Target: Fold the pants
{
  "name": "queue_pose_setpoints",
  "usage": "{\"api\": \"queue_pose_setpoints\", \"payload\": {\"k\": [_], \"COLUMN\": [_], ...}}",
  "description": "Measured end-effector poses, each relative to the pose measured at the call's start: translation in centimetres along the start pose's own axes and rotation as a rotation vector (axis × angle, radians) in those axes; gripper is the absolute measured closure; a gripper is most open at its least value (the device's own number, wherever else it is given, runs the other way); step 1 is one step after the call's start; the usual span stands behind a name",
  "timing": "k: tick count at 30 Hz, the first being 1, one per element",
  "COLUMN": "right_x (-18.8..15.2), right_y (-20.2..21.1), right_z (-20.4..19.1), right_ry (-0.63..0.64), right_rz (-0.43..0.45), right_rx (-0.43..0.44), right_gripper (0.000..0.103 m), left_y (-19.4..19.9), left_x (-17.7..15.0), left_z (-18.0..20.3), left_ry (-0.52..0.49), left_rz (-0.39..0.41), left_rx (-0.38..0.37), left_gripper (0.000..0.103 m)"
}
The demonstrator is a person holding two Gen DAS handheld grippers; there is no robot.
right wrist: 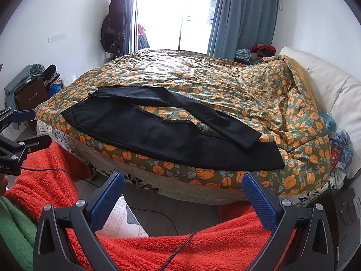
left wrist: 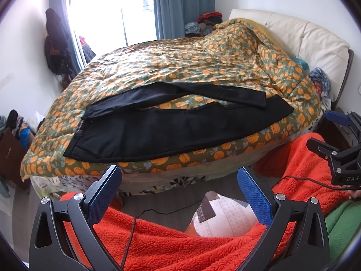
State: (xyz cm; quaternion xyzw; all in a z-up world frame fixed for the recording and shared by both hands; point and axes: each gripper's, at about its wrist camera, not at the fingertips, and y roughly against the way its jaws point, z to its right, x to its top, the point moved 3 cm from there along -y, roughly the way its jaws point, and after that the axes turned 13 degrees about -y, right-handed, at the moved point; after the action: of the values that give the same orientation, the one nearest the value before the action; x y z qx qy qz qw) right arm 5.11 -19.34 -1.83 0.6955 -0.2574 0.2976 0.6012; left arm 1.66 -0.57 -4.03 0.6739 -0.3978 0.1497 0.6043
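Note:
Black pants (left wrist: 171, 128) lie spread flat near the front edge of the bed, waistband to the left, legs pointing right and parted in a V; they also show in the right wrist view (right wrist: 162, 133). The far leg's cuff crosses over the near leg at the right. My left gripper (left wrist: 179, 176) is open and empty, held back from the bed's edge, below the pants. My right gripper (right wrist: 182, 181) is open and empty, also short of the bed's edge, below the near leg. Neither touches the pants.
The bed is covered by a green quilt with orange flowers (left wrist: 191, 67), bunched up toward the cream headboard (left wrist: 304, 36) at the right. An orange fleece blanket (left wrist: 180, 244) and cables lie below the grippers. Clothes are piled on furniture at the left (right wrist: 31, 83).

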Motion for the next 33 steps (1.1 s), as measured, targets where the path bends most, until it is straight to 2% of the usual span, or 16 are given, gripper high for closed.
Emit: {"api": "queue_pose_setpoints", "payload": {"k": [12,33], "right_x": [-0.04,-0.15], "right_y": [-0.04,-0.12], "right_z": [0.13,0.24], "right_ry": [0.000,0.000], "right_rz": [-0.002,-0.009], "right_rx": [-0.001,-0.002], "right_gripper": [0.000,0.000], "left_y": [-0.29,-0.89], "left_x": [0.32,0.46], "left_z": [-0.29,-0.81], "left_ry": [-0.003,-0.014], "left_rz": [-0.031,-0.069], "left_rx": [-0.027,-0.017], "left_gripper": [0.001,0.001]}}
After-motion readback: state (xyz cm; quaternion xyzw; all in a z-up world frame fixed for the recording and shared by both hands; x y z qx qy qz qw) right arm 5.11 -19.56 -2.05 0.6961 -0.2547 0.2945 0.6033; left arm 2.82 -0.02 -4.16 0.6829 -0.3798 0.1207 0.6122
